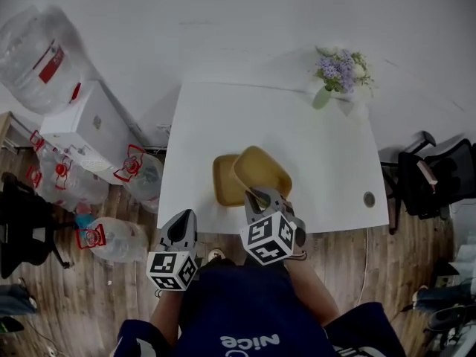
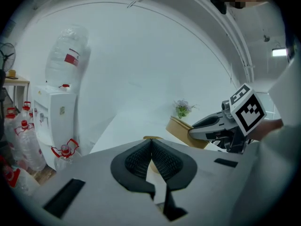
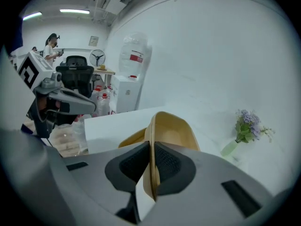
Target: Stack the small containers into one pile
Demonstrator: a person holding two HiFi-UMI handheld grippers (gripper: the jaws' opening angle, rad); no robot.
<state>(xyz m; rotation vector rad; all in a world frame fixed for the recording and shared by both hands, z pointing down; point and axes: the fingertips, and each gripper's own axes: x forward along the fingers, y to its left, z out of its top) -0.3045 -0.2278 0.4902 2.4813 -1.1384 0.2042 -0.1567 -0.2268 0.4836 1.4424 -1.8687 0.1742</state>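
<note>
Two small yellow containers are on the white table (image 1: 327, 155). One container (image 1: 223, 181) lies flat near the front edge. The other container (image 1: 264, 169) is tilted up over it, and my right gripper (image 1: 260, 195) is shut on its near rim. In the right gripper view the rim (image 3: 151, 140) runs upright between the pads, with the flat container (image 3: 130, 138) behind it to the left. My left gripper (image 1: 184, 220) hovers at the table's front left edge, shut with nothing between its pads (image 2: 141, 157). Its camera sees the held container (image 2: 181, 128) and the right gripper (image 2: 207, 124) to its right.
A vase of purple flowers (image 1: 331, 80) stands at the table's far right corner. A cable hole (image 1: 370, 198) sits near the front right. A water dispenser (image 1: 85, 125) and several water bottles (image 1: 111, 238) stand left of the table, and an office chair (image 1: 435, 173) stands to its right.
</note>
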